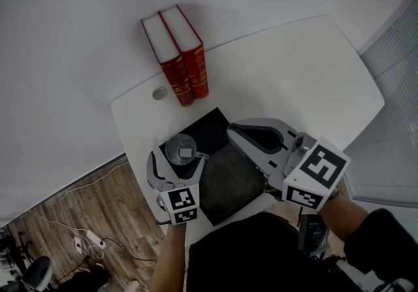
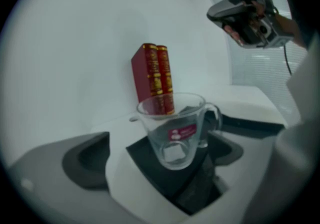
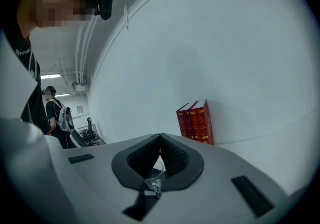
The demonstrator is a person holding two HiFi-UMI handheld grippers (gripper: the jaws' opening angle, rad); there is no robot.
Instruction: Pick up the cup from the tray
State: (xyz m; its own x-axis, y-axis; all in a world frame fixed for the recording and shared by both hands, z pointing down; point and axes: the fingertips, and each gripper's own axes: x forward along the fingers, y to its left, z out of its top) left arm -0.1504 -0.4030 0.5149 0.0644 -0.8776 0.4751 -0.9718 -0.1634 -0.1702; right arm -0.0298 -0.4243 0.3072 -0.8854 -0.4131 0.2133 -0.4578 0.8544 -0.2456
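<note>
1. Left gripper view first, for the left gripper (image 2: 156,160): spread wide and gripping nothing. Cup (image 2: 175,130) between the pads, apart from both. Same in head view, w/ left gripper (image 1: 176,165) straddling cup (image 1: 181,149).
2. Right gripper (image 3: 161,143): shut, pads pressed together, empty. In head view, right gripper (image 1: 236,130) hanging over the tray (image 1: 232,183), just right of the cup.
3. Biggest risk, prob.: closing w/ handle (image 2: 215,118) on the right-pad side. Could pinch the handle instead of the wall, then twist or tip the cup.
4. Next risk: smooth glass, wall narrowing toward the base. Could slip down thru the pads on the lift if squeezed too lightly or too low.
5. Also: closing off-centre. One pad touching first would shove the cup sideways. Since it sits near the tray's left edge, could end up half off, onto the table (image 1: 294,81).
6. Also: lifting straight up near the right gripper. Could knock into it, so keep clear.
7. Cup itself: clear glass, upright, looks empty. Wide rim, narrower base, small red label (image 2: 181,132) on the front, handle to the right. Standing on the black tray by its left corner, w/ two red books (image 1: 176,55) upright well behind it against the wall.
</note>
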